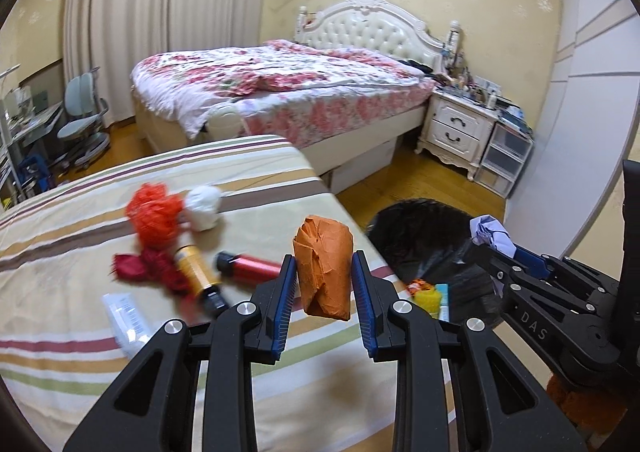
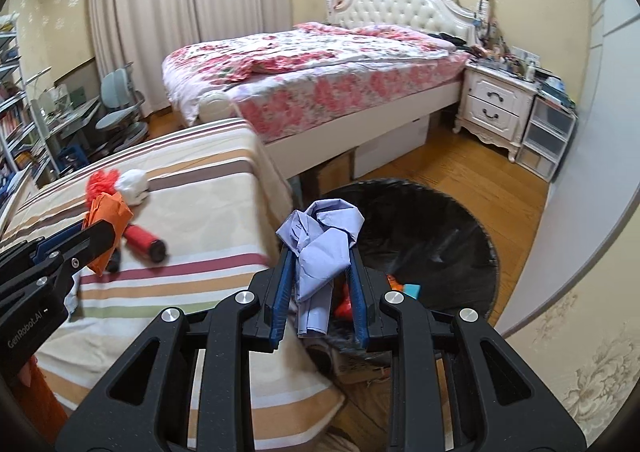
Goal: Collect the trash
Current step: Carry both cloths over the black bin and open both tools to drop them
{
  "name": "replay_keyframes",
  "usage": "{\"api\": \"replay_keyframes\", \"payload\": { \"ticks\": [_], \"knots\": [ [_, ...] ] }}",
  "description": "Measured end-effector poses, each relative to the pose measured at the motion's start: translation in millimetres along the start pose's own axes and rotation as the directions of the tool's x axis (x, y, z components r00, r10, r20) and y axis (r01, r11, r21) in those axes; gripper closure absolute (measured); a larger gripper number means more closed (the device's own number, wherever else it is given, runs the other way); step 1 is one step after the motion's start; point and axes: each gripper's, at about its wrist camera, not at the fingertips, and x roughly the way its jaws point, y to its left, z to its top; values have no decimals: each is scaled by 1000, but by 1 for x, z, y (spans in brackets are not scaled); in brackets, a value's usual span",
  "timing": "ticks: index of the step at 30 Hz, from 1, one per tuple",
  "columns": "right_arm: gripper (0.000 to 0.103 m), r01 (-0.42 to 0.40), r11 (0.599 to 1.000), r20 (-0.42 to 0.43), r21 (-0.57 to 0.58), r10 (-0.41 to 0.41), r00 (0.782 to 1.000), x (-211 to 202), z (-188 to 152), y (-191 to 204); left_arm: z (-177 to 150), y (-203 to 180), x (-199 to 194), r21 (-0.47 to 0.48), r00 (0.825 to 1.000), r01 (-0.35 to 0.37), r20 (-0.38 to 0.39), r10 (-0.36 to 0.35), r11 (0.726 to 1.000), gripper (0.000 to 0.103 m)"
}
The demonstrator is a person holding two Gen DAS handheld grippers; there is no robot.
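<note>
Clamping a crumpled orange paper wad [image 1: 323, 266] between its blue pads, the left gripper [image 1: 324, 272] holds the wad above the striped table [image 1: 60, 292], near the table's right edge. The right gripper [image 2: 320, 272] grips a crumpled lavender paper [image 2: 320, 248] and holds it over the near rim of the black-lined trash bin [image 2: 440, 228], which stands on the wooden floor just beside the table. Inside the bin lie small colourful scraps [image 1: 428, 294]. On the table, well apart from the bin, lie an orange mesh puff [image 1: 154, 214] touching a white wad [image 1: 204, 206], a red crumpled piece [image 1: 136, 266], a yellow bottle [image 1: 200, 272], a red cylinder [image 1: 248, 264] and a clear packet [image 1: 126, 316]. Behind the table stands a bed [image 1: 280, 88] with a floral cover, and a white nightstand [image 1: 456, 128] beside it.
</note>
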Motion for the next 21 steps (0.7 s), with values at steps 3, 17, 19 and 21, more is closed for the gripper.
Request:
{"api": "replay_keyframes", "payload": {
  "ticks": [3, 17, 19, 21],
  "knots": [
    [78, 23, 999, -7, 26, -23, 1000, 9, 2, -19, 5, -17, 17, 21, 1000, 20, -17, -20, 1000, 74],
    [77, 74, 993, -67, 93, -68, 995, 49, -2, -71, 14, -61, 85, 81, 996, 21, -86, -14, 997, 74],
    [77, 77, 992, -73, 98, -70, 995, 53, -2, -75, 14, -65, 91, 85, 996, 21, -93, -13, 996, 74],
    [77, 82, 992, -76, 101, -74, 994, 56, -3, -77, 15, -70, 96, 91, 995, 23, -99, -14, 996, 74]
  ]
}}
